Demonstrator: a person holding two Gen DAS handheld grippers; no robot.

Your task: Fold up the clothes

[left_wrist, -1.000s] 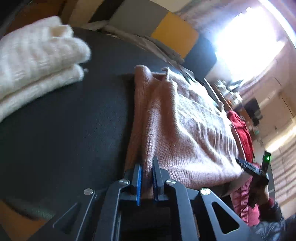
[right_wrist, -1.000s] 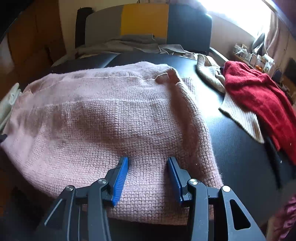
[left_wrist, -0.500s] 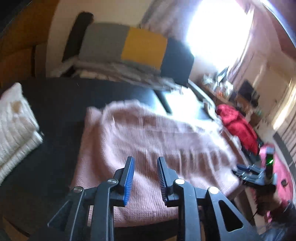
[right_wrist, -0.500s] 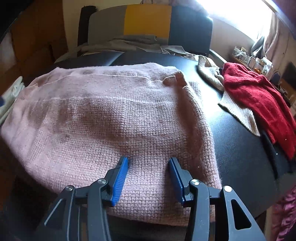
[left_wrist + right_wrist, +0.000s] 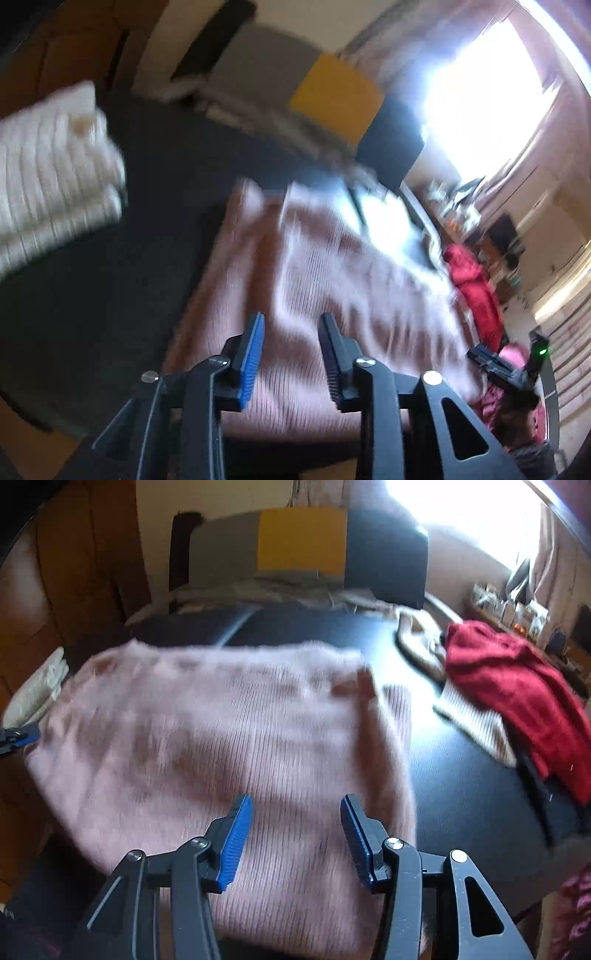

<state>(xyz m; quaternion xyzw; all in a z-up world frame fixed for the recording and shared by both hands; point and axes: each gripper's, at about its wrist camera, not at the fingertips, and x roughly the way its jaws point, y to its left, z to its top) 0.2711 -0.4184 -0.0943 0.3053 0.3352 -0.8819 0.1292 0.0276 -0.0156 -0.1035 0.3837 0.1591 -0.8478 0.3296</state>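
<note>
1. Pink knitted sweater (image 5: 229,746) lies folded and flat on the dark tabletop (image 5: 461,782), near its front edge; in the left wrist view it (image 5: 332,295) is blurred.
2. Left gripper (image 5: 291,354) is above the near part of the sweater. Its fingers (image 5: 253,354) have just been opening and now stand apart with a clear gap. Nothing is pressed between them; only the sweater below shows through the gap.
3. Right gripper (image 5: 295,836) is also above the near edge of the sweater, towards its right side. Its fingers (image 5: 236,843) have just been opening too, and they hold nothing.
4. In the left wrist view the right gripper (image 5: 506,365) shows at the right edge, just beside the sweater's corner, with a green light on it. In the right wrist view a small blue part of the left gripper (image 5: 16,736) shows at the left edge.
5. Folded white knit (image 5: 51,177) lies on the tabletop, to the left of the pink sweater and apart from it.
6. Red sweater (image 5: 517,698) lies crumpled on the right side of the tabletop, partly over a beige ribbed garment (image 5: 469,720).
7. Behind the tabletop there is a seat back (image 5: 303,539) with grey, yellow and dark panels.
</note>
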